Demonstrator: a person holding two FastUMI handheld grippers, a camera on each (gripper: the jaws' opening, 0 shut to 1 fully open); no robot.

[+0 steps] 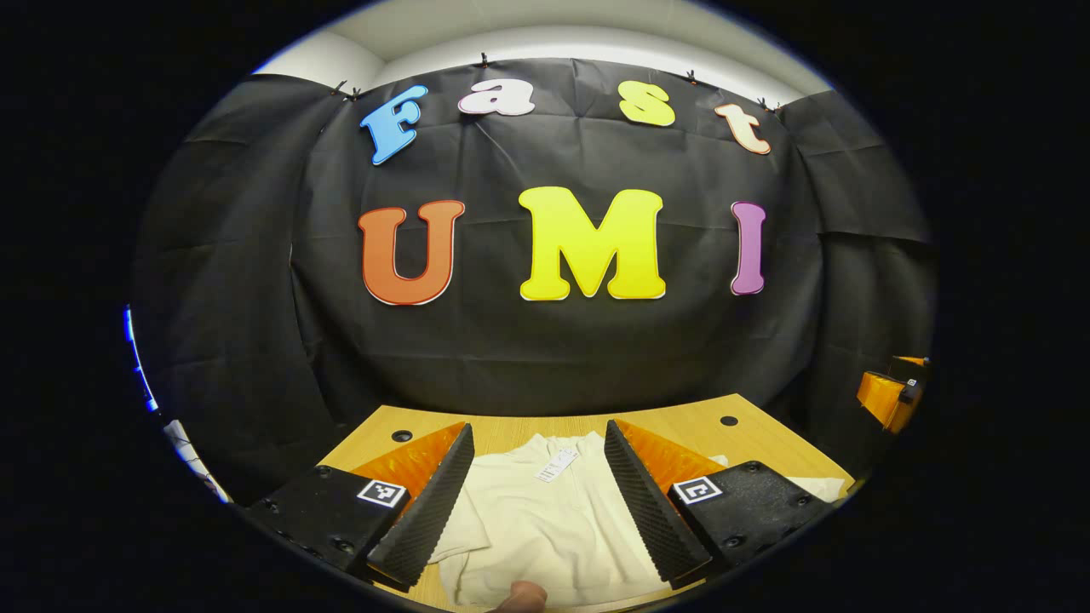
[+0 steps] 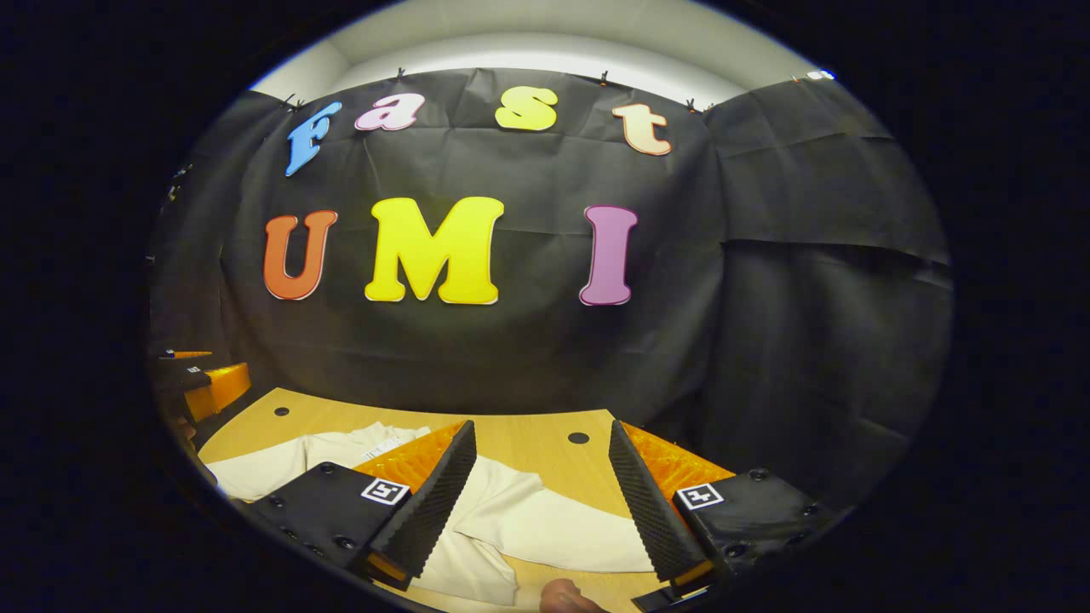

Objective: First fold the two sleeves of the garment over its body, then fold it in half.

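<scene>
A cream garment (image 1: 545, 519) lies flat on the wooden table (image 1: 681, 426), its collar with a paper tag (image 1: 555, 465) toward the far wall. My left gripper (image 1: 542, 502) hovers open above the garment's body, nothing between its fingers. In the right gripper view, the same garment (image 2: 545, 528) spreads to the left, with one sleeve (image 2: 570, 532) stretched out on the table between the fingers. My right gripper (image 2: 536, 502) is open above that sleeve and holds nothing. The right gripper (image 1: 890, 393) shows at the far right edge of the left gripper view, and the left gripper (image 2: 209, 383) at the left edge of the right gripper view.
The table (image 2: 528, 434) has small round holes (image 2: 578, 438) near its far edge, which meets the black cloth wall. A fingertip (image 1: 521, 596) shows at the bottom of the left gripper view, and another (image 2: 566, 596) at the bottom of the right gripper view.
</scene>
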